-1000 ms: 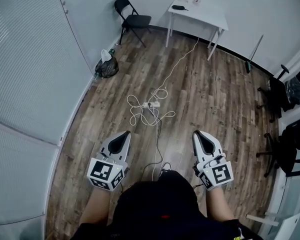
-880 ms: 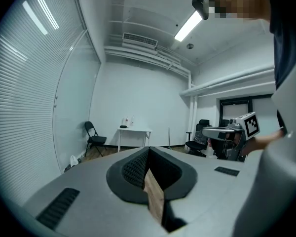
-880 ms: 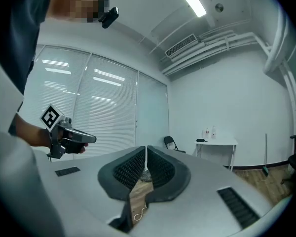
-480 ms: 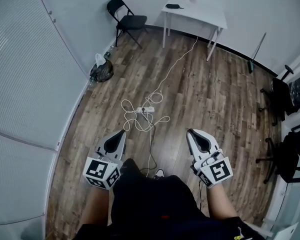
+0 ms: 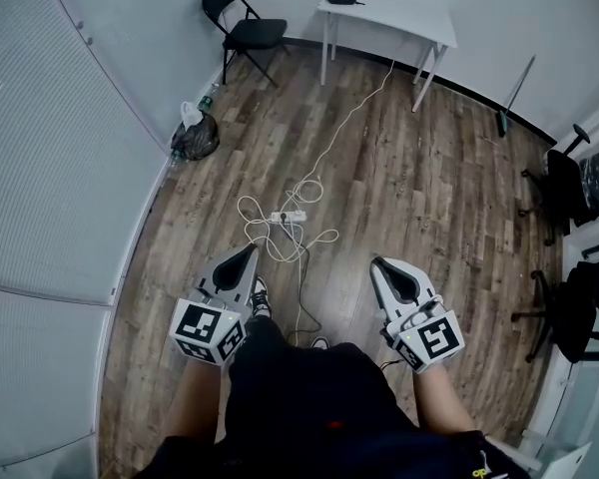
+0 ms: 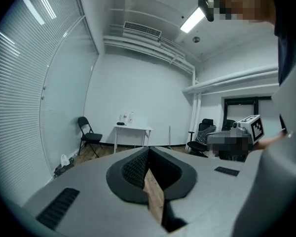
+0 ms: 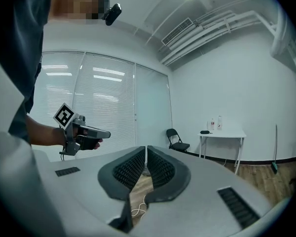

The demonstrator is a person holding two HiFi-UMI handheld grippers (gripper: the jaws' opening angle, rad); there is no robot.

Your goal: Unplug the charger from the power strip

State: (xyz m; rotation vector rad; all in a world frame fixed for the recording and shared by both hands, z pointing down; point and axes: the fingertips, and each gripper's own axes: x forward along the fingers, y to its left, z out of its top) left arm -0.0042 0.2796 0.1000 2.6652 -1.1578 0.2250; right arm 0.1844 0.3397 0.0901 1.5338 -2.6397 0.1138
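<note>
Logged from head view: left gripper (image 5: 248,253) and right gripper (image 5: 381,265) held side by side over the wood floor (image 5: 429,178), both pointing forward. Found power strip (image 5: 288,217) lying on the floor ahead of the jaws, between their two lines, nearer the left tips, well apart from both. Noted loops of white cable (image 5: 285,236) around the strip, mostly on the side facing the jaws, plus one run leading away to a white table (image 5: 419,16) far beyond. Could not separate the charger from the strip at this size. Checked left gripper view: jaws closed, tips meeting, nothing between; only floor through the slot behind the pads, no strip or cable there. Saw instead the table, a folding chair (image 6: 89,135) left of it, and the right gripper's marker cube (image 6: 251,126) off to the right of the jaws. Checked right gripper view: jaws closed to a hairline, nothing gripped. Caught a loop of white cable through the slot below the pads, missing from the left gripper view. Also caught the left gripper off to the left of the jaws.
</note>
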